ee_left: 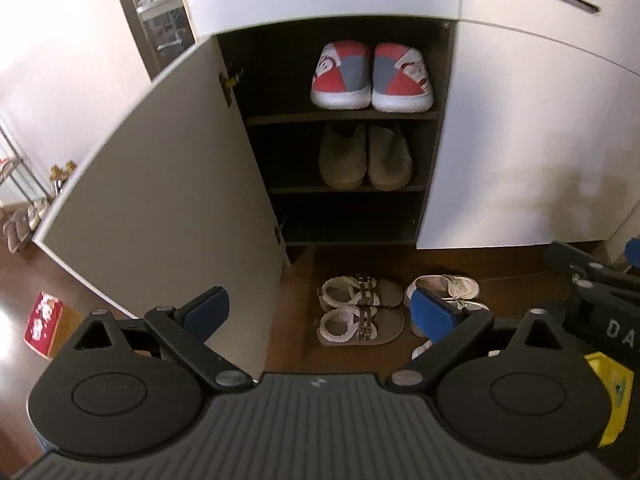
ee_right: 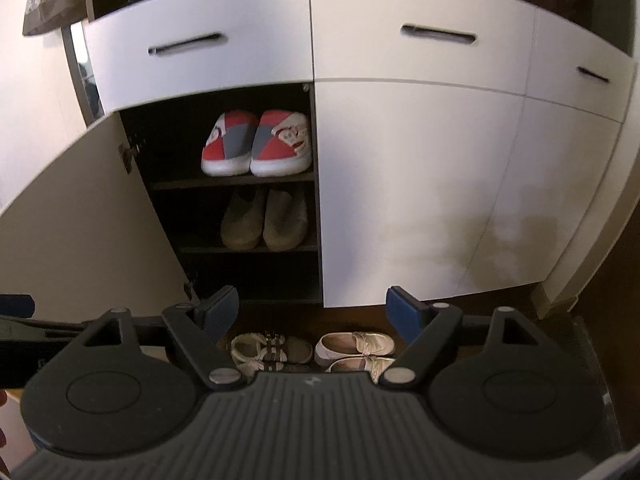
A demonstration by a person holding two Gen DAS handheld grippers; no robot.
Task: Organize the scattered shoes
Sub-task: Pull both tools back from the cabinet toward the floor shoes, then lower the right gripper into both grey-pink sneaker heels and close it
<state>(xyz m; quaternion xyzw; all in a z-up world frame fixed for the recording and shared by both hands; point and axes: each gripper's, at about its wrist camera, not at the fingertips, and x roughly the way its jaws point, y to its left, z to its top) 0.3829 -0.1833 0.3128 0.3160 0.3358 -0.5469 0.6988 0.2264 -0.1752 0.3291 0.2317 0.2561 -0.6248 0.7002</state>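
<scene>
A white shoe cabinet [ee_left: 520, 128] stands with its left door [ee_left: 160, 184] swung open. Red, grey and white slippers [ee_left: 372, 76] sit on the top shelf, tan fuzzy slippers [ee_left: 366, 158] on the middle shelf; the bottom shelf [ee_left: 348, 220] holds nothing. On the wood floor in front lie a pair of brown strap sandals [ee_left: 360, 312] and a pair of white flat shoes [ee_left: 444, 292]. My left gripper [ee_left: 320, 312] is open and empty above the floor shoes. My right gripper [ee_right: 312, 316] is open and empty above the same sandals [ee_right: 272, 350] and flats [ee_right: 354, 346].
A red box [ee_left: 42, 322] lies on the floor at the left. More shoes [ee_left: 24, 220] and a metal rack stand by the left wall. The right gripper's body [ee_left: 600, 300] shows at the right edge of the left wrist view. Closed drawers [ee_right: 400, 48] top the cabinet.
</scene>
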